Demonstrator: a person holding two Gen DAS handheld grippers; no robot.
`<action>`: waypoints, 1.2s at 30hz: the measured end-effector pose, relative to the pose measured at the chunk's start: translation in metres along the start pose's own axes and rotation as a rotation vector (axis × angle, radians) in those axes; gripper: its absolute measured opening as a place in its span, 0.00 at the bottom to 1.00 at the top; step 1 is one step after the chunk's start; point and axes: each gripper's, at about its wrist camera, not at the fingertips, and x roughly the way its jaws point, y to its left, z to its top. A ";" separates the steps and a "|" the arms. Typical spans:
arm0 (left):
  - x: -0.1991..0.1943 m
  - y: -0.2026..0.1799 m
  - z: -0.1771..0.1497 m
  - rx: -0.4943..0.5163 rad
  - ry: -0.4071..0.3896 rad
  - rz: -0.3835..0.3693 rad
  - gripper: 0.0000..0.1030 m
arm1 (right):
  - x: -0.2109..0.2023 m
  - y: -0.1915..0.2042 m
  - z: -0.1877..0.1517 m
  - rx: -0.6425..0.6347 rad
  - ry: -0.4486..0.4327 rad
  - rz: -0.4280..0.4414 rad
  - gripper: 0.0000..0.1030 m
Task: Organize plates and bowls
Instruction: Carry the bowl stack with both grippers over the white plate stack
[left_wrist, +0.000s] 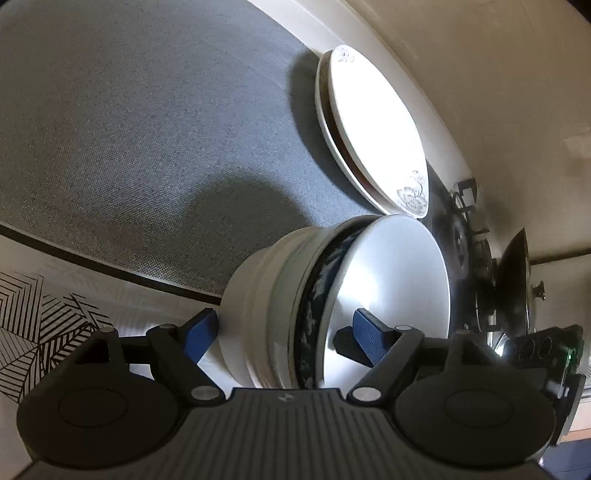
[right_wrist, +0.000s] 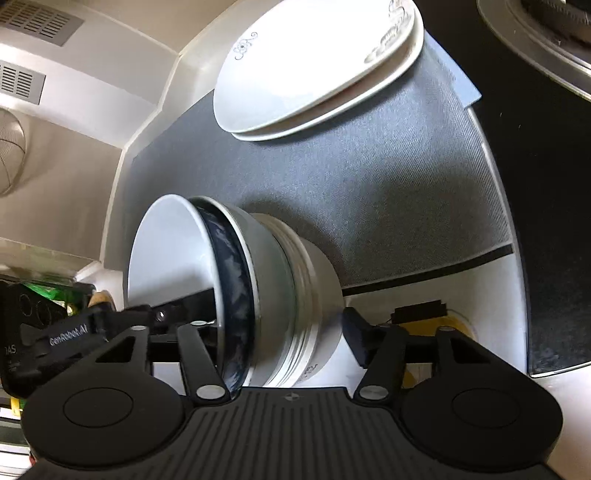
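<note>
Both tools straddle the stack of bowls (left_wrist: 332, 302) on the grey mat (left_wrist: 147, 147). Left tool (left_wrist: 284, 339) gapes wide, one finger inside the top bowl, gripping nothing; right tool (right_wrist: 280, 332) likewise half-open, likely steadying. Plates (left_wrist: 373, 133) sit stacked behind, apart.

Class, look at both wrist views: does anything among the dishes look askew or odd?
Nothing is broken or spilled. The stack of bowls sits between both grippers, nested evenly. The plates are stacked slightly offset on the grey mat.

grey mat (left_wrist: 147, 147) on counter | gas stove (left_wrist: 465, 236), dark wok (left_wrist: 513, 280) | wire strainer, probably (right_wrist: 9, 155)
</note>
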 end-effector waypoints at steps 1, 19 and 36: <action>-0.001 0.001 -0.001 0.007 0.001 -0.002 0.79 | -0.001 0.003 -0.001 -0.020 -0.006 -0.009 0.58; -0.015 -0.003 0.004 0.025 -0.030 -0.029 0.76 | -0.015 0.007 0.003 -0.036 -0.037 -0.031 0.47; -0.017 -0.018 0.010 0.057 -0.057 -0.055 0.76 | -0.030 0.019 0.016 -0.106 -0.089 -0.059 0.46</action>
